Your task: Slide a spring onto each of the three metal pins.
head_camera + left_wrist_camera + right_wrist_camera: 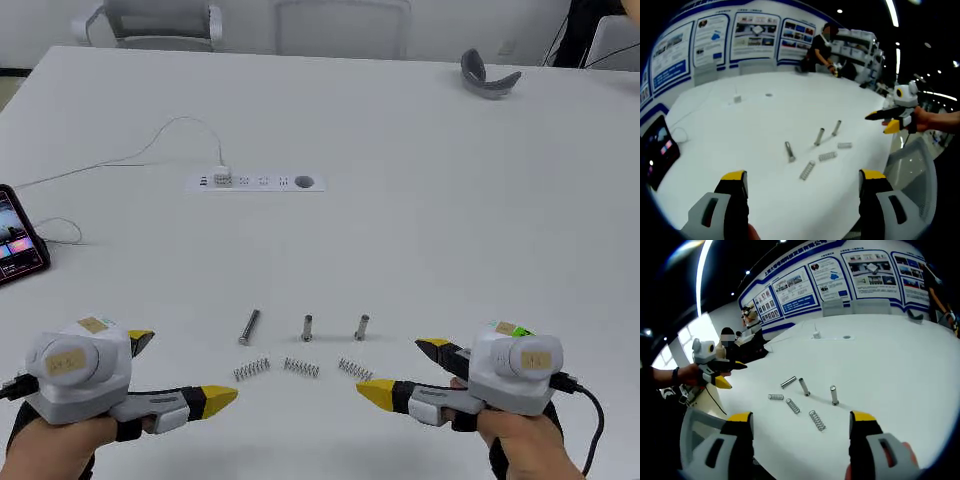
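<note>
Closest, by the near edge of the desk (430,210), the left gripper (178,367) and the right gripper (402,368) point toward each other, each held in a hand; both pairs of yellow-tipped jaws stand wide open with nothing between them; the left gripper is toward the near-left corner, the right gripper toward the near-right corner. Between the two grippers three springs lie flat in a row: the left spring (252,368), the middle spring (301,367) and the right spring (355,369), each apart from the others. Just beyond them, farther from the near edge, stands a row of three metal pins, none carrying a spring; the left pin (249,326) lies on its side; the middle pin (307,327) and the right pin (361,326) stand upright. Mid-desk lies a white power strip (255,182) with a cable (130,152) running toward the left edge, where a lit tablet (15,240) rests; a grey curved object (488,78) sits near the far-right corner.
</note>
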### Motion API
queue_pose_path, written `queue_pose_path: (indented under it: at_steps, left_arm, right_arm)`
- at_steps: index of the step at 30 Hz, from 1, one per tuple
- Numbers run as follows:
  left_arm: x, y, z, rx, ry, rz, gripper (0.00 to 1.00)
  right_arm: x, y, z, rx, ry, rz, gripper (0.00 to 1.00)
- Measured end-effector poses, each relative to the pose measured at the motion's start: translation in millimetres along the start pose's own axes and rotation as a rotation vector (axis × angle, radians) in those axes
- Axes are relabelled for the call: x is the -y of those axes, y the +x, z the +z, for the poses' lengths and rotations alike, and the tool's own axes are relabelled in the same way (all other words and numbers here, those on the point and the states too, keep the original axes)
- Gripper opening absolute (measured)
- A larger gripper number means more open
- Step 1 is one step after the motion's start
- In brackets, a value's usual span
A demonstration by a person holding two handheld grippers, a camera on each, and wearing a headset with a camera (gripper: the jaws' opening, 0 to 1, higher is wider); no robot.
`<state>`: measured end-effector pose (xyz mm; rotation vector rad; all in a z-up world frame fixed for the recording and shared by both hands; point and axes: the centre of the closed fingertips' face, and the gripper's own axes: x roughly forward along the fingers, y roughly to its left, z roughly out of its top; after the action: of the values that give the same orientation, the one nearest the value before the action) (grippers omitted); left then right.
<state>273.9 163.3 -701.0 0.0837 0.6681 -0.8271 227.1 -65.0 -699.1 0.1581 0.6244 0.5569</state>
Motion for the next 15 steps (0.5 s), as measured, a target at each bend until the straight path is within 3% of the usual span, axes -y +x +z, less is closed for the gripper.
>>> queue_pose_path:
  at_steps: [15]
  left_arm:
    - [-1.9,18.8,-1.4,-0.021,-0.005,-0.015,0.90]
  right_arm:
    - [-0.1,-4.3,-9.4,-0.013,0.013,-0.007,0.79]
